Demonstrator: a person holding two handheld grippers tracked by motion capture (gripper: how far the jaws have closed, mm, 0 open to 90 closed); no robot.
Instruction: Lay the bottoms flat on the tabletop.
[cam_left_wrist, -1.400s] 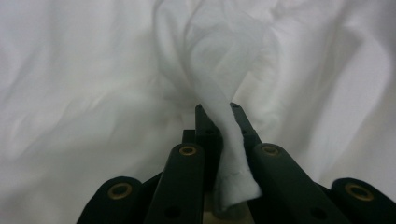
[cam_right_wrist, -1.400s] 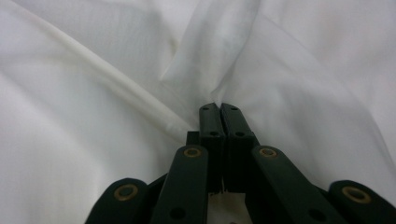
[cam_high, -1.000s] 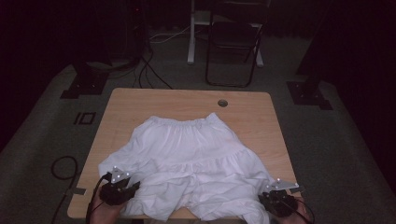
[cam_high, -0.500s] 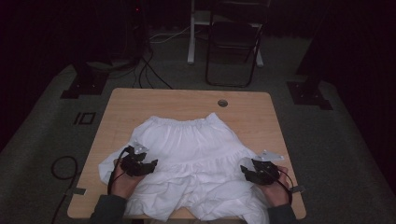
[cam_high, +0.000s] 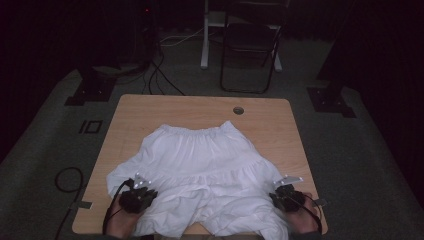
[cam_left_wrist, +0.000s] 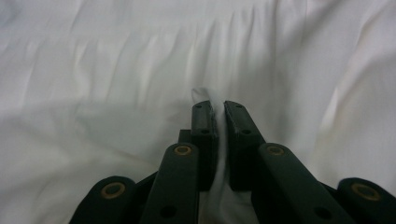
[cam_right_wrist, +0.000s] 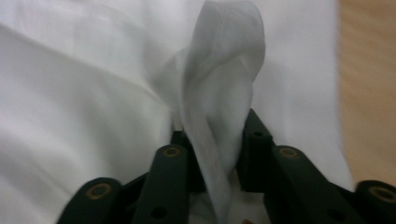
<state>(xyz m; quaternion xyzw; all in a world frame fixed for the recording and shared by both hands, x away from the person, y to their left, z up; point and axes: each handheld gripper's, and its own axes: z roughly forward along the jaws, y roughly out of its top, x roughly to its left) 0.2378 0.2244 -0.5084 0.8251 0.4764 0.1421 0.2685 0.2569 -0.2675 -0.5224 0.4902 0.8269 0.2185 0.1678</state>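
The white skirt (cam_high: 200, 175) lies spread on the table (cam_high: 170, 107), waistband far, hem near. The left gripper (cam_left_wrist: 218, 112) and the right gripper (cam_right_wrist: 219, 135) have just been closing, and each now pinches a fold of cloth at the near corners. I judge the grasp is done; the folding itself is not yet begun.

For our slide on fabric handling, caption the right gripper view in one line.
Right gripper, its jaws just closed, pinches a bunched fold of the white skirt above the wooden table.
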